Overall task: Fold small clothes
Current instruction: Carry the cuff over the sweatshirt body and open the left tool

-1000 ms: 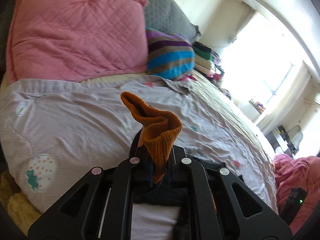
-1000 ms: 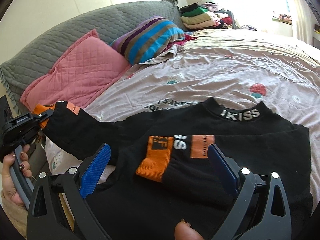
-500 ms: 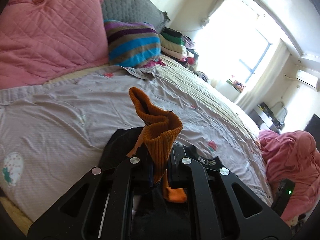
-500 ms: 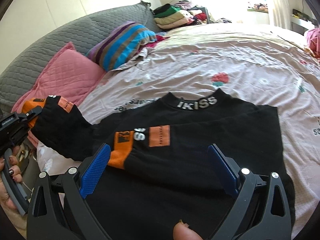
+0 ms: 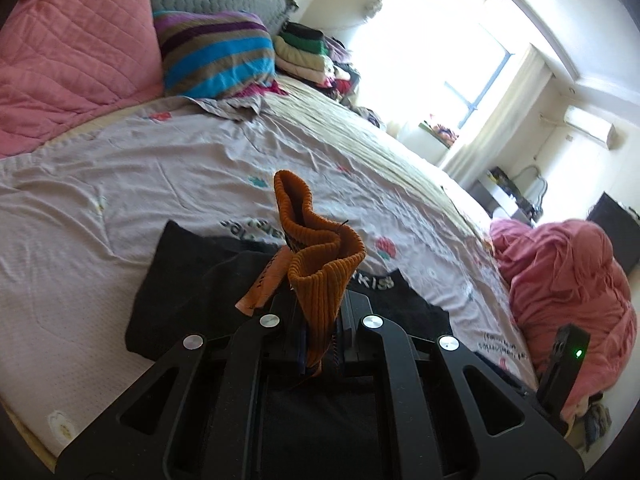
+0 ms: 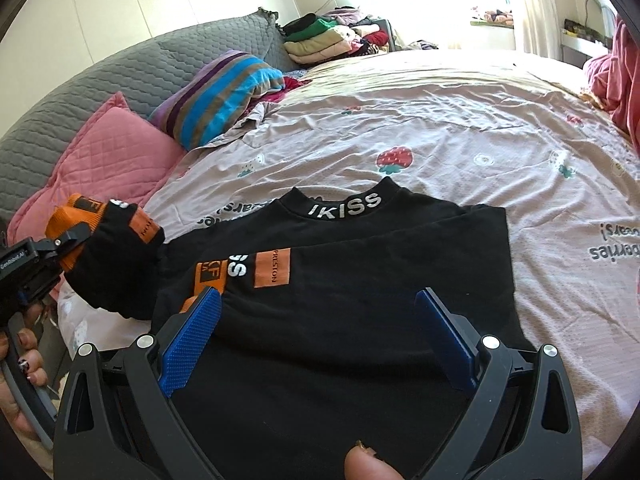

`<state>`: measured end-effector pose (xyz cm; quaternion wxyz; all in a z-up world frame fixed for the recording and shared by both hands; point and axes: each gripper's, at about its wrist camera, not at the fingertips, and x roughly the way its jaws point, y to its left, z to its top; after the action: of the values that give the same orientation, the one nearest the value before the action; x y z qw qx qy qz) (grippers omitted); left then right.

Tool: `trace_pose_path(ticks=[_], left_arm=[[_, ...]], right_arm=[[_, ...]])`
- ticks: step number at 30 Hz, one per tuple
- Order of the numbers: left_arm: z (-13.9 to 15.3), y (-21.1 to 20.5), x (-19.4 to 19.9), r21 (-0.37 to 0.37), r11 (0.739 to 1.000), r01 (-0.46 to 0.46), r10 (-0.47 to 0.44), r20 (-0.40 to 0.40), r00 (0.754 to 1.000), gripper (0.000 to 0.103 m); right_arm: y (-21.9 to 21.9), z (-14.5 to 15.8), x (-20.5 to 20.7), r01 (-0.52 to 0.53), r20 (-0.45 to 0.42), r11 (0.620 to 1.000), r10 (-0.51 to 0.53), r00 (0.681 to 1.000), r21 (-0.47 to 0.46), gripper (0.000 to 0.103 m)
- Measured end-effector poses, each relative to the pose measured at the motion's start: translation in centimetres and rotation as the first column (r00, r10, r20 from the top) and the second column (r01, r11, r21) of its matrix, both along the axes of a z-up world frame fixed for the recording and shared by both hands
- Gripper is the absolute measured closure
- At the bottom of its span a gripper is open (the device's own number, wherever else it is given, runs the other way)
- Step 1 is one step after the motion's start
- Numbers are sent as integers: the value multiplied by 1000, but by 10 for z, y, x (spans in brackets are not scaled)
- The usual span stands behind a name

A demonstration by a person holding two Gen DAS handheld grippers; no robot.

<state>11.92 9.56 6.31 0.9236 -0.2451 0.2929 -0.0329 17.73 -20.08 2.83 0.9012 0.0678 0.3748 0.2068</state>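
A small black sweatshirt (image 6: 360,320) with "IKISS" on its collar lies on the bed. One sleeve with an orange cuff (image 6: 204,280) is folded across its chest. My left gripper (image 5: 320,340) is shut on the other sleeve's orange ribbed cuff (image 5: 320,264), which stands up between its fingers. In the right wrist view that left gripper (image 6: 60,248) holds the raised sleeve (image 6: 116,264) at the shirt's left side. My right gripper (image 6: 316,340) hovers open over the shirt's lower body, with nothing between its blue pads (image 6: 192,332).
The bed carries a pinkish strawberry-print sheet (image 6: 460,128). A pink pillow (image 6: 104,160) and a striped cushion (image 6: 224,92) lean on a grey headboard (image 6: 120,68). Folded clothes (image 6: 328,36) are stacked at the back. A pink heap of fabric (image 5: 568,280) lies at the right.
My left gripper has carried the orange cuff in over the black shirt. The right gripper has shifted rightwards over the shirt, so the folded sleeve now lies by its left pad.
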Motion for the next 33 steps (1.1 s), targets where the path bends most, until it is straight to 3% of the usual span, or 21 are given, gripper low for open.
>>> trace_pose_path(ticks=[21, 27, 33], left_arm=[[-40, -61, 19, 66, 983, 169, -160, -127, 979, 98], [-47, -72, 22, 67, 975, 210, -198, -154, 968, 92], [-45, -79, 20, 84, 969, 234, -219, -157, 963, 69]], right_arm=[[-30, -5, -3, 58, -7, 998, -58, 998, -15, 6], [-34, -7, -4, 66, -17, 998, -66, 998, -14, 6], [-33, -11, -4, 59, -31, 998, -60, 998, -11, 6]])
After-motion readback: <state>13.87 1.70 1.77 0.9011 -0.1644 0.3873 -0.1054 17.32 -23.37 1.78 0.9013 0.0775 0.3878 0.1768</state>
